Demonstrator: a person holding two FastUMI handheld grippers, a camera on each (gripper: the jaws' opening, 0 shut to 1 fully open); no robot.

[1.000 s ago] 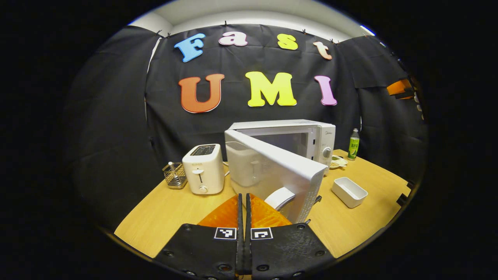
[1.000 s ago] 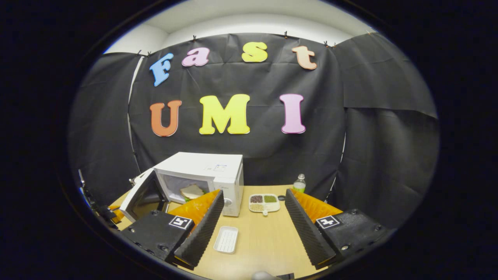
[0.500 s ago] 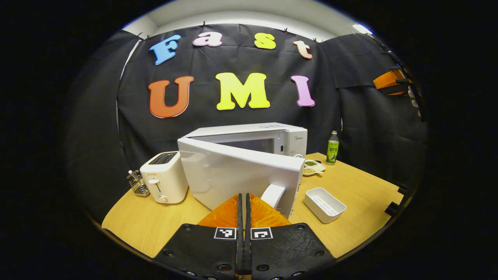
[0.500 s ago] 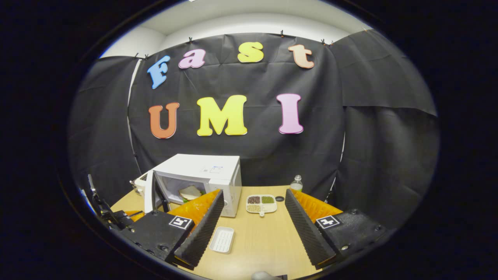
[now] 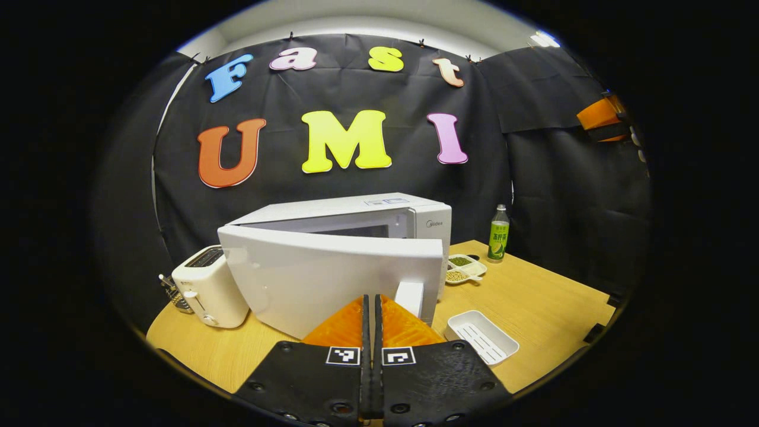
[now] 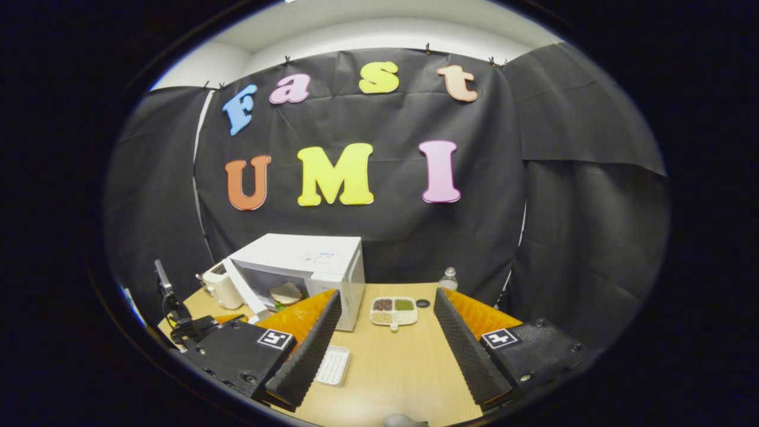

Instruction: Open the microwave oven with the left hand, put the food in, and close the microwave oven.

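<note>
From my station, the left gripper [image 5: 372,308] had its 2 fingers pressed together with nothing between them, the tips just in front of the microwave door [image 5: 332,279] near its white handle [image 5: 410,298]; I could not tell whether they touched it. The door stood partly open, swung most of the way toward the microwave [image 5: 379,216] body, with a gap showing along its top edge. In the right gripper view the same door [image 6: 244,290] hung ajar, and through the opening I saw the food [image 6: 286,292], a sandwich, lying inside the cavity.

The right gripper [image 6: 382,332] had its fingers spread wide and held nothing, above the wooden table [image 6: 391,367]. In the left gripper view it showed far off at the right edge [image 5: 600,117], well above the table.

On the table, a white toaster [image 5: 207,287] stood just left of the microwave, with a wire basket [image 5: 177,295] partly hidden behind it. A white rectangular tray [image 5: 481,336] lay in front of the microwave's right side. A divided dish of grains [image 5: 463,268] sat beside the microwave's right wall, and a green bottle [image 5: 498,233] stood upright behind it, near the wall cloth.
</note>
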